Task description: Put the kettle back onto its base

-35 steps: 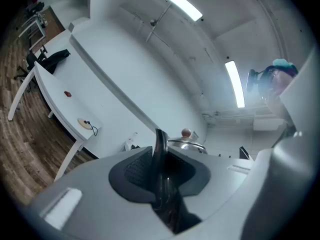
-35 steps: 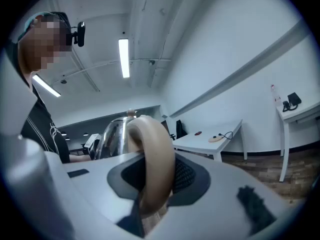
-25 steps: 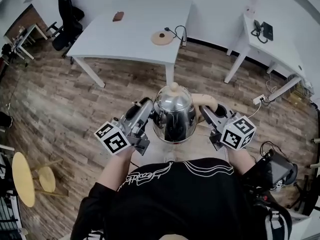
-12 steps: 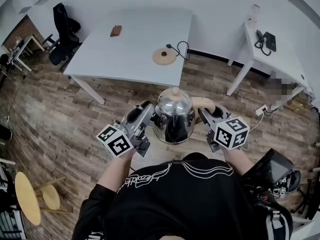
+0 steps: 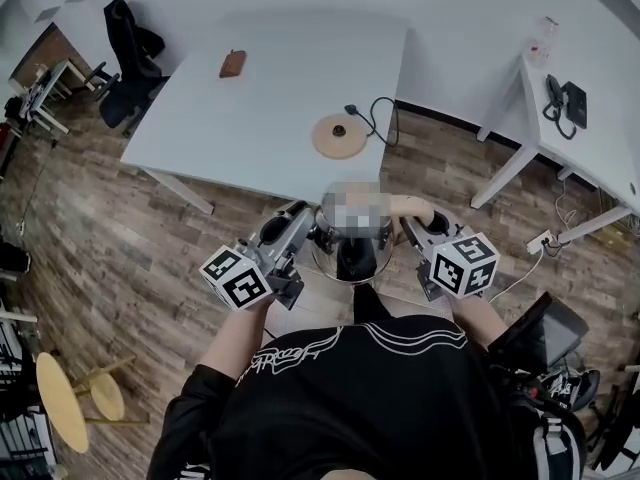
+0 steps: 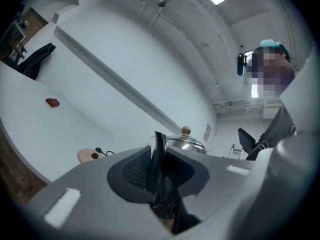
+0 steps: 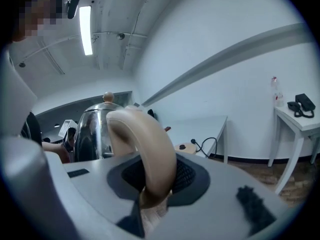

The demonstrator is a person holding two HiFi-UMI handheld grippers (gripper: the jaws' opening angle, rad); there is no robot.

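A shiny steel kettle (image 5: 350,253) with a beige handle (image 7: 150,149) hangs in the air between both grippers, above the wooden floor just short of the white table (image 5: 270,88). My right gripper (image 5: 412,230) is shut on the handle. My left gripper (image 5: 305,230) has a thin dark edge of the kettle (image 6: 159,154) between its pads, and its jaws are closing on it. The lid with its round knob (image 6: 186,131) shows beyond that edge. The round tan base (image 5: 338,135) with its black cord lies near the table's front right corner, ahead of the kettle.
A small brown object (image 5: 233,63) lies further back on the table. A black office chair (image 5: 125,28) stands at the table's left. A second white desk (image 5: 590,138) with a phone and a bottle is on the right. A round stool (image 5: 60,393) is at lower left.
Both grippers have carried the kettle forward towards the white table. The table and the base now lie much closer in front of it.
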